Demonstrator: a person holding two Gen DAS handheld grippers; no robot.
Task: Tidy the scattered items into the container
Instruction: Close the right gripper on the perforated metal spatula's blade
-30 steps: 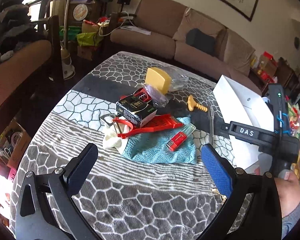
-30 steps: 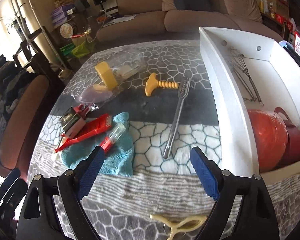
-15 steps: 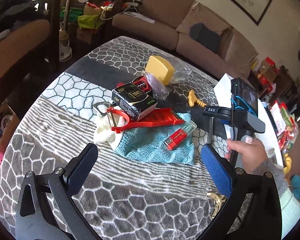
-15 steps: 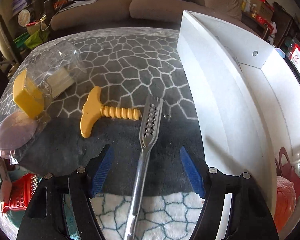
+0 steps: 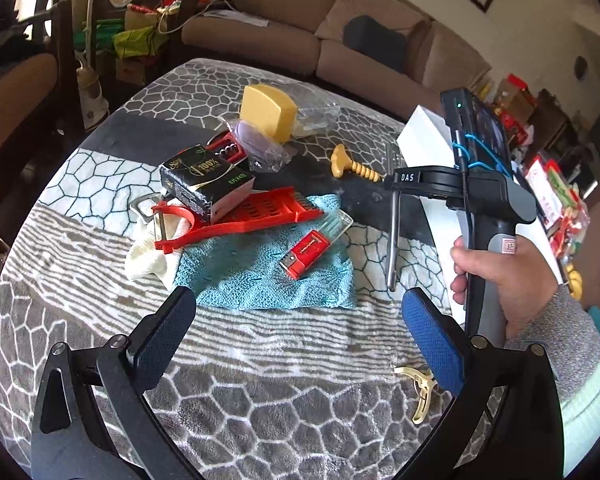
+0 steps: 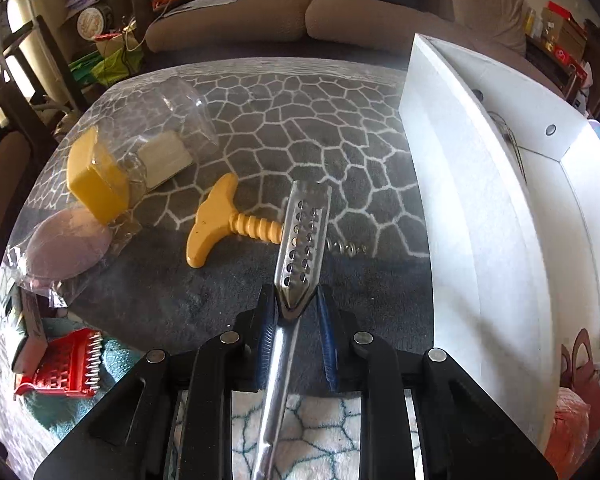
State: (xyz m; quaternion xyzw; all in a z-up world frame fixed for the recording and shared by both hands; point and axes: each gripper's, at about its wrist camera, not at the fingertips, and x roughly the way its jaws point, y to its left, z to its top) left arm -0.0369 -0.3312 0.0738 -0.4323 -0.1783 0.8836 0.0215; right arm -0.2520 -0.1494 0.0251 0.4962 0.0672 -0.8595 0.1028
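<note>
Now | right gripper (image 6: 296, 332) jaws pinching perforated metal utensil (image 6: 302, 240) | left gripper (image 5: 300, 336) jaws spread | black box (image 5: 206, 182) reads "100%" (right gripper: "DAS")

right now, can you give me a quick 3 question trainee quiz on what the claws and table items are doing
1. True or false: the right claw has closed around the perforated metal utensil.
2. Multiple choice: the red lighter lies on A) the white container, B) the teal towel, C) the black box.
3. Fill in: the left claw is ____ and holds nothing.

Key: 1 true; 2 B; 3 open
</note>
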